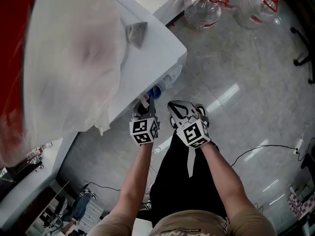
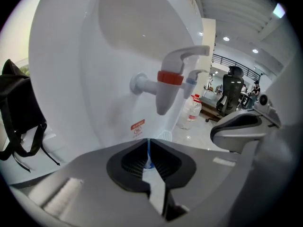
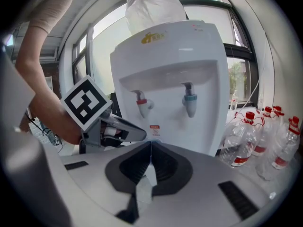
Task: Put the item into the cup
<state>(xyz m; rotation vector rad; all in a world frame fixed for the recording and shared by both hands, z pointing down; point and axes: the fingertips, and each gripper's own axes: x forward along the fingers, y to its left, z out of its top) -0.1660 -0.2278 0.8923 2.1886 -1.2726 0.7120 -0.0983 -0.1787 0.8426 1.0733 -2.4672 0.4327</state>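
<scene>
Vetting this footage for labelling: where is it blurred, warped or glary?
Head view: the covered bottle at upper left is a soft, out-of-focus mass, and glare streaks the floor. Left gripper view: strong fisheye bends the water dispenser front; dark corners. Right gripper view: same bending, bright windows behind the dispenser, which is sharp.

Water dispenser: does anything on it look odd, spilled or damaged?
Nothing looks spilled or broken on the water dispenser. One oddity: the bottle on top is wrapped in whitish plastic, so its contents cannot be seen.

Both arms stretched fwd; L gripper (image 1: 145,103) & R gripper (image 1: 178,107) side by side, jaws together.
</scene>
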